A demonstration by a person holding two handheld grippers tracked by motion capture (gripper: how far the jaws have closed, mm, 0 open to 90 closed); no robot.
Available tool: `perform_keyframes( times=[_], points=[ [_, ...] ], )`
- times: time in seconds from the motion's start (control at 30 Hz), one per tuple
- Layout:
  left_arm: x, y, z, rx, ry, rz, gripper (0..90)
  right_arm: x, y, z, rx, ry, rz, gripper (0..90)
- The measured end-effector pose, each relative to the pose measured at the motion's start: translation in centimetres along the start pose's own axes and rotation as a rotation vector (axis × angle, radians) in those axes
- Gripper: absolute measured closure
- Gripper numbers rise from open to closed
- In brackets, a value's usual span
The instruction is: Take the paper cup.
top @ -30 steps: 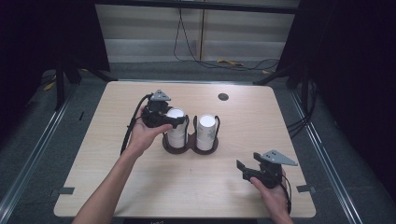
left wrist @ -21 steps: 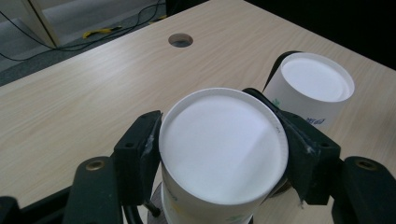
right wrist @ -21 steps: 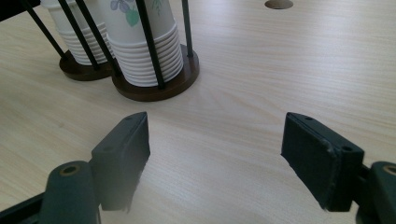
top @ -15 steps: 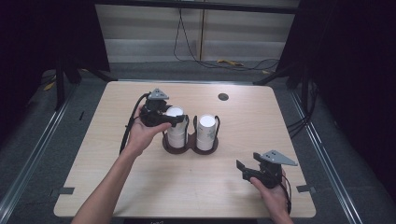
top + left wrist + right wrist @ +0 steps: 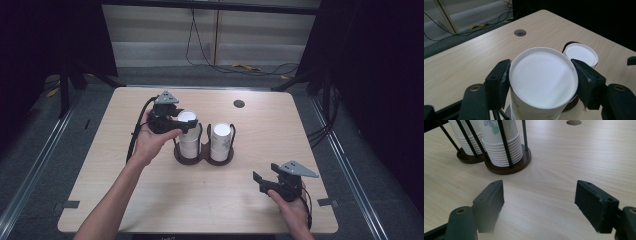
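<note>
The pale wood worktop (image 5: 125, 200) carries a dark two-ring cup rack (image 5: 202, 156) at its centre. At the rack's 9 o'clock ring, the left tongs (image 5: 541, 80) clamp the top paper cup (image 5: 543, 75). At 5 o'clock, the right tongs (image 5: 539, 203) gape wide, holding nothing.

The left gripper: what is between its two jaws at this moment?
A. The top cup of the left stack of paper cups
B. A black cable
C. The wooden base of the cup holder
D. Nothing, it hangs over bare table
A. In the left gripper view, the left gripper has a jaw pressed on each side of the top cup of the left stack, just under its white upturned bottom.
</note>
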State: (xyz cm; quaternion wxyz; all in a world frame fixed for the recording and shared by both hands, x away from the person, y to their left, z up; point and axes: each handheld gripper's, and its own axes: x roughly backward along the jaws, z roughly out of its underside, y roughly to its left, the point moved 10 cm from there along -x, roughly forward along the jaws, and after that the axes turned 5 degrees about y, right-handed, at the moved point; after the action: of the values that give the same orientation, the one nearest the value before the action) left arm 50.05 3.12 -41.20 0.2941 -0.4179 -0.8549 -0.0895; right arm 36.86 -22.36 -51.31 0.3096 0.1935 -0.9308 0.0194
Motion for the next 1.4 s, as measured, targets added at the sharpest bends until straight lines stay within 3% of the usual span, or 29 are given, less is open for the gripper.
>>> perform_keyframes(
  times=[0.2, 0.57, 1.07, 1.4],
  points=[
    [0.5, 0.2, -0.4, 0.028, -0.027, 0.013, 35.2, 0.0, 0.0, 0.0, 0.001, 0.003, -0.003, 23.2],
    [1.4, 0.1, -1.0, 0.031, -0.073, 0.017, 35.2, 0.0, 0.1, 0.0, 0.004, 0.003, -0.006, 23.2],
    [3.6, -0.7, -1.9, 0.003, -0.122, 0.056, 35.2, 0.0, 0.1, 0.0, 0.004, 0.003, -0.005, 23.2],
    [4.5, -1.5, -1.5, -0.013, -0.128, 0.077, 35.2, 0.0, 0.1, 0.1, 0.005, 0.002, -0.004, 23.2]
  ],
)
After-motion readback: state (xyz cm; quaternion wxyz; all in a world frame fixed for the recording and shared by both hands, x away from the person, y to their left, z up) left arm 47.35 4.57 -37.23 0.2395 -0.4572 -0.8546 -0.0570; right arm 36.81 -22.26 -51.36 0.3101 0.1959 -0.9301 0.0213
